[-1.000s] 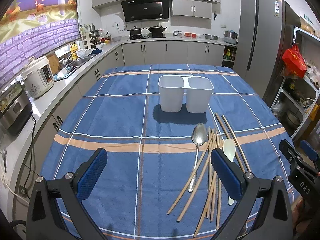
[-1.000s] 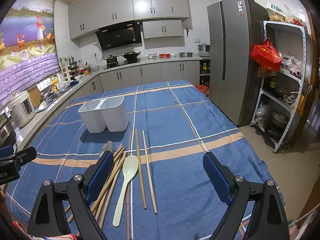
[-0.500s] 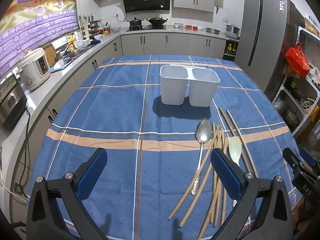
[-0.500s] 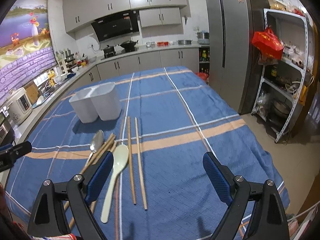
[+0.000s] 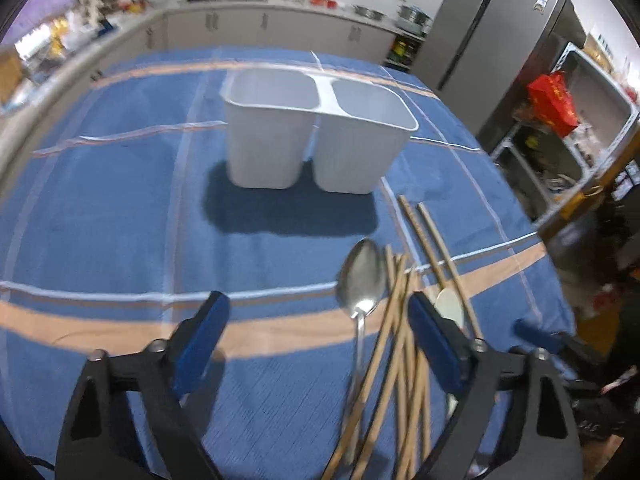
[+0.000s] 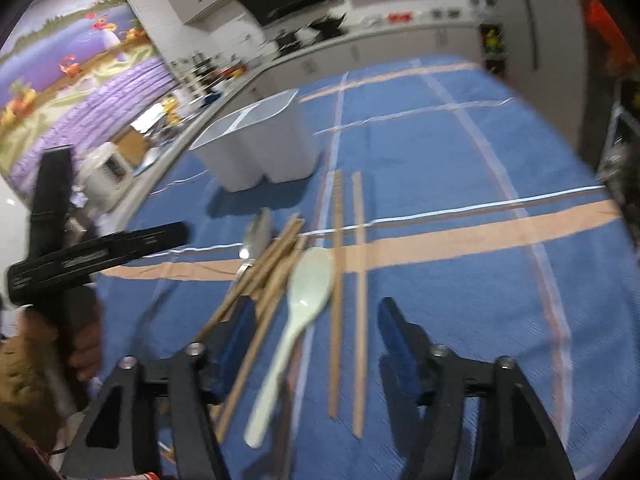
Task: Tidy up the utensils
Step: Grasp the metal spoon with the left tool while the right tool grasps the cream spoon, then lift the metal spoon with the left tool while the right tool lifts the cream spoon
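Our left gripper (image 5: 316,334) and right gripper (image 6: 316,328) both hang spread, the right straddling the smooth pale plastic spoon (image 6: 298,320) among slim wooden chopsticks (image 6: 264,276), twin white bin (image 5: 316,136) ahead on the cloth-covered bench (image 6: 460,184).

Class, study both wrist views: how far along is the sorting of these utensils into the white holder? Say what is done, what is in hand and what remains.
Done: nothing that shows; what can be seen of the white two-compartment holder looks empty.
In hand: nothing. The left gripper and the right gripper are both open, low over the pile.
Left: the metal spoon, the pale green spoon and the wooden chopsticks all lie on the tablecloth.
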Motion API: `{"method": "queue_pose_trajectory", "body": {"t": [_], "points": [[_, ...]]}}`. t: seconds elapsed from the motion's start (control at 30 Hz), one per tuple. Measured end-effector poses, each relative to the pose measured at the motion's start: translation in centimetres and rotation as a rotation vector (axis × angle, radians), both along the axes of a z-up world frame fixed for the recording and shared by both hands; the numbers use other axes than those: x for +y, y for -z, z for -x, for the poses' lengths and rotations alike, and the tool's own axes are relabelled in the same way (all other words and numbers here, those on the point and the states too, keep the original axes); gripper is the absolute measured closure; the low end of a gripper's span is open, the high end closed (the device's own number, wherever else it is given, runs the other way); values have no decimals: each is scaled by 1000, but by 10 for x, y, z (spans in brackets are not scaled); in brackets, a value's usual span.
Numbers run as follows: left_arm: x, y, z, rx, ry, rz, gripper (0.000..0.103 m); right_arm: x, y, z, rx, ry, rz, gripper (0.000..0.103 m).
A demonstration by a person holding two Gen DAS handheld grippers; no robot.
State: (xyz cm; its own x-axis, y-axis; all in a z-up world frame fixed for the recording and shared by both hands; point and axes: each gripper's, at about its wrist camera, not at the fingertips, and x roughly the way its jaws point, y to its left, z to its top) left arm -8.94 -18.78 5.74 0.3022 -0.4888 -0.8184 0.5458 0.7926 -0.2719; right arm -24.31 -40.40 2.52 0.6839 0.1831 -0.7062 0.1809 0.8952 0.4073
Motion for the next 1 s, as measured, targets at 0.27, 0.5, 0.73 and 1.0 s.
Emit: {"method": "queue_pose_trajectory", "body": {"t": [0.27, 0.5, 0.73, 1.0], "points": [[-25, 22, -41, 103, 72, 59, 22, -8, 24, -47, 65, -70, -73, 60], [-47, 39, -54, 147, 155, 50, 27, -5, 32, -70, 101, -101, -24, 60], [-61, 42, -53, 169, 226, 36, 79, 2, 28, -74, 108, -129, 37, 67], [-60, 38, -38, 146, 244, 27, 101, 10, 29, -70, 122, -130, 52, 96]]}}
